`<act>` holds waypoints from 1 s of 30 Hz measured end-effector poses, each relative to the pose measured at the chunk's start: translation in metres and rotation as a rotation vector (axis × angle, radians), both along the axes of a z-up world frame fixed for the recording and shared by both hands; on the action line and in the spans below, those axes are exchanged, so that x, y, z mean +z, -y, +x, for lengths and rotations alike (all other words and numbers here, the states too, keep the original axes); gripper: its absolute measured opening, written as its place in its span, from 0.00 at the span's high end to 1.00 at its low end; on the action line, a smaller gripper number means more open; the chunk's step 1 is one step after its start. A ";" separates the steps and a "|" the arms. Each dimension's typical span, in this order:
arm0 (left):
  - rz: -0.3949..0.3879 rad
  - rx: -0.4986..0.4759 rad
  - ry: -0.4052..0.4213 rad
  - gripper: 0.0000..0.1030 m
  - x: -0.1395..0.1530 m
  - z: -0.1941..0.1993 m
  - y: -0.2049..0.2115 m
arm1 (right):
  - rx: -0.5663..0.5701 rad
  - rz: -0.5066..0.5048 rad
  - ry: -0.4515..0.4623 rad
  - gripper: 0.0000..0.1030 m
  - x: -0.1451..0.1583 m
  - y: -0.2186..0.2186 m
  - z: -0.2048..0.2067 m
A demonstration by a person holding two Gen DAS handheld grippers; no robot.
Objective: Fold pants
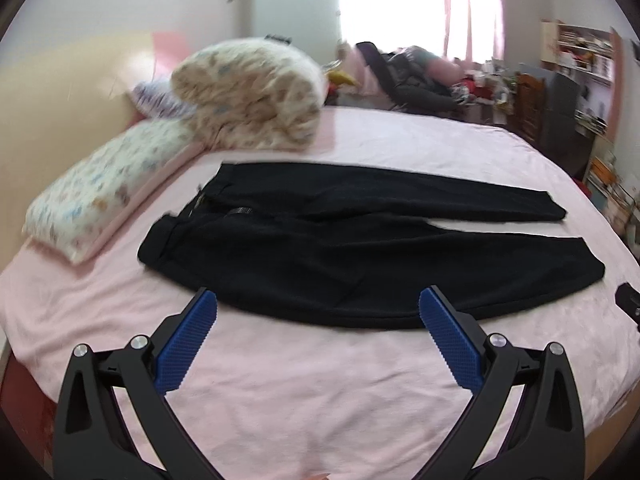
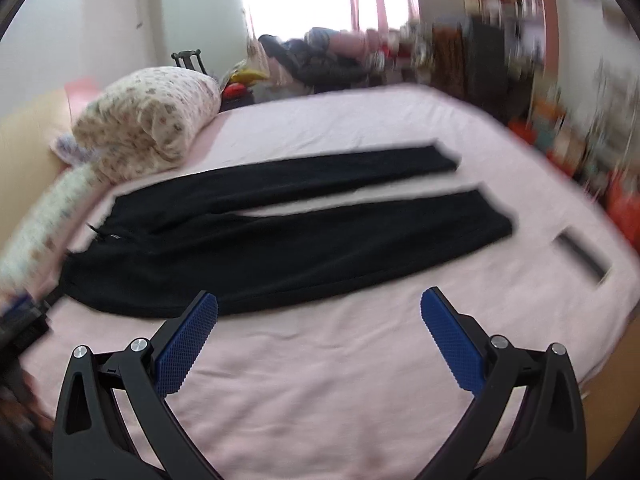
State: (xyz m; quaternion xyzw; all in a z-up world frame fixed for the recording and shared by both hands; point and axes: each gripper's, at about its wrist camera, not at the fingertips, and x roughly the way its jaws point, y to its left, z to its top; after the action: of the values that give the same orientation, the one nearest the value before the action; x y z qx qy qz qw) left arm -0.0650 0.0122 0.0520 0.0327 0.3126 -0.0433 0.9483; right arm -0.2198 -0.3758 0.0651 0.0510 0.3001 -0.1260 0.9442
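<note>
Black pants [image 1: 352, 252] lie flat on the pink bed sheet [image 1: 304, 392], waistband to the left, both legs stretched to the right with a narrow gap between them. My left gripper [image 1: 318, 304] hovers open just in front of the near leg's edge, nothing between its blue pads [image 1: 188, 344]. In the right wrist view the same pants [image 2: 280, 236] lie ahead. The right gripper [image 2: 319, 304] is open too, held over the bare sheet [image 2: 320, 380] short of the near leg. The right gripper's black tip [image 1: 628, 300] shows at the left view's right edge.
A rolled floral quilt [image 1: 252, 96] and a floral pillow [image 1: 104, 184] sit at the bed's head on the left. A dark flat rectangular object [image 2: 582, 256] lies on the sheet beyond the leg hems. A cluttered desk, chair and shelves [image 1: 576, 76] stand behind the bed.
</note>
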 end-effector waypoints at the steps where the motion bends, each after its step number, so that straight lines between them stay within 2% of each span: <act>1: 0.004 -0.009 0.010 0.02 0.002 -0.004 0.005 | -0.023 -0.048 0.027 0.01 0.002 -0.003 -0.007; 2: 0.002 -0.021 0.013 0.02 0.004 -0.008 0.009 | -0.042 -0.077 0.062 0.01 0.004 -0.004 -0.014; 5: -0.001 -0.044 0.021 0.02 0.009 -0.019 0.020 | -0.027 -0.041 0.096 0.01 0.005 -0.002 -0.020; 12: 0.085 -0.066 0.067 0.02 0.014 -0.029 0.032 | 0.030 0.010 0.059 0.01 -0.006 -0.003 -0.009; 16: 0.075 -0.049 0.042 0.02 0.012 -0.027 0.032 | 0.078 0.048 0.011 0.01 -0.012 -0.005 -0.004; 22: 0.105 -0.009 -0.002 0.02 0.002 -0.020 0.031 | 0.037 0.000 -0.013 0.01 -0.016 -0.006 -0.005; 26: 0.122 0.017 -0.026 0.02 -0.003 -0.018 0.027 | 0.005 0.007 -0.028 0.01 -0.018 -0.003 -0.003; 30: 0.110 0.043 -0.043 0.02 -0.005 -0.016 0.017 | 0.020 0.010 -0.035 0.01 -0.018 -0.008 0.000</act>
State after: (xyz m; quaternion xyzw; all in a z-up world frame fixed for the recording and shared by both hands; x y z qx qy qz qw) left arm -0.0810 -0.0046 0.0473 0.0770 0.3354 -0.0066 0.9389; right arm -0.2195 -0.3678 0.0469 0.0503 0.3178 -0.1162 0.9397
